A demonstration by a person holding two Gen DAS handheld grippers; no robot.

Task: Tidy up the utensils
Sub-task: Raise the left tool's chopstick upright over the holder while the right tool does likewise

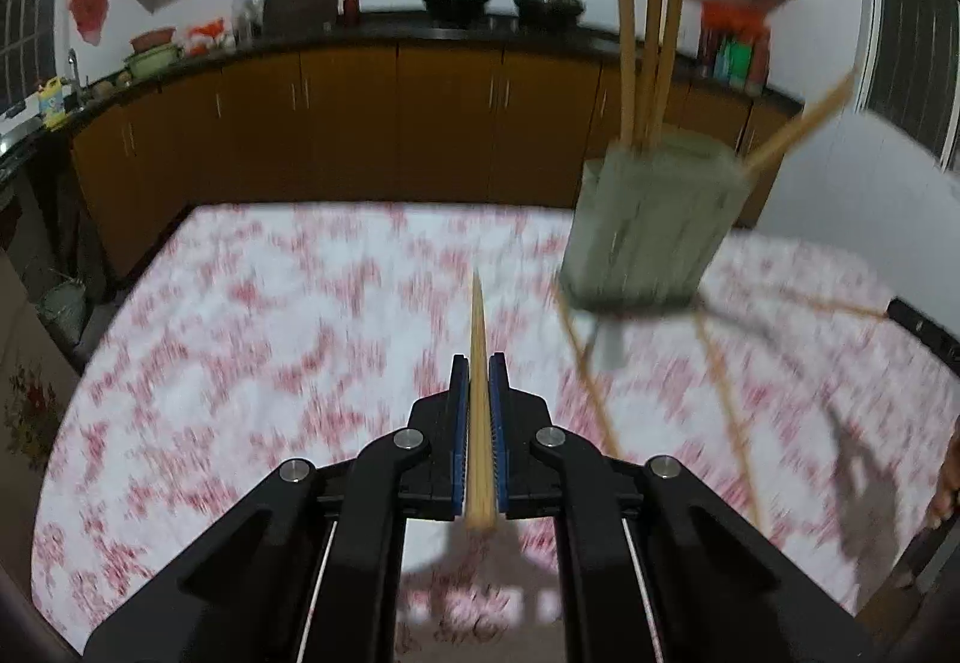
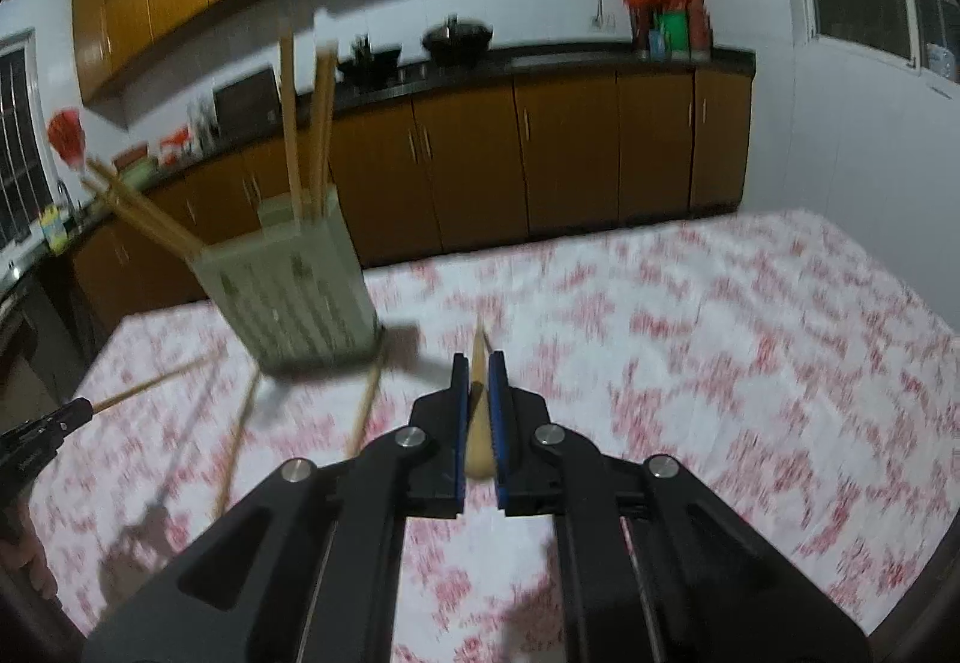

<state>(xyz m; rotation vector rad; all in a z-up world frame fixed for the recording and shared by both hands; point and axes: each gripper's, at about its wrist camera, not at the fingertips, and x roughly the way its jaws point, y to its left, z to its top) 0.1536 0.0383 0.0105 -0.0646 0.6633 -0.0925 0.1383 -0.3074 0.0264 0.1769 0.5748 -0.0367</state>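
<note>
Two claws clamped | left claw (image 1: 478,369): pale wooden chopstick (image 1: 478,339) | right claw (image 2: 478,369): tapered chopstick (image 2: 478,357) | both blurred

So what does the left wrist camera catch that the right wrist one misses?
Only the left wrist view shows the left gripper end-on, shut on its chopstick. Only the right wrist view shows the right gripper up close, shut on its own chopstick. Both share the green holder, loose chopsticks and the floral tablecloth.

Both tongs tilt downward: the left tongs (image 1: 478,363) are clamped on a chopstick (image 1: 478,393), the right tongs (image 2: 478,363) on another chopstick (image 2: 478,423).
</note>
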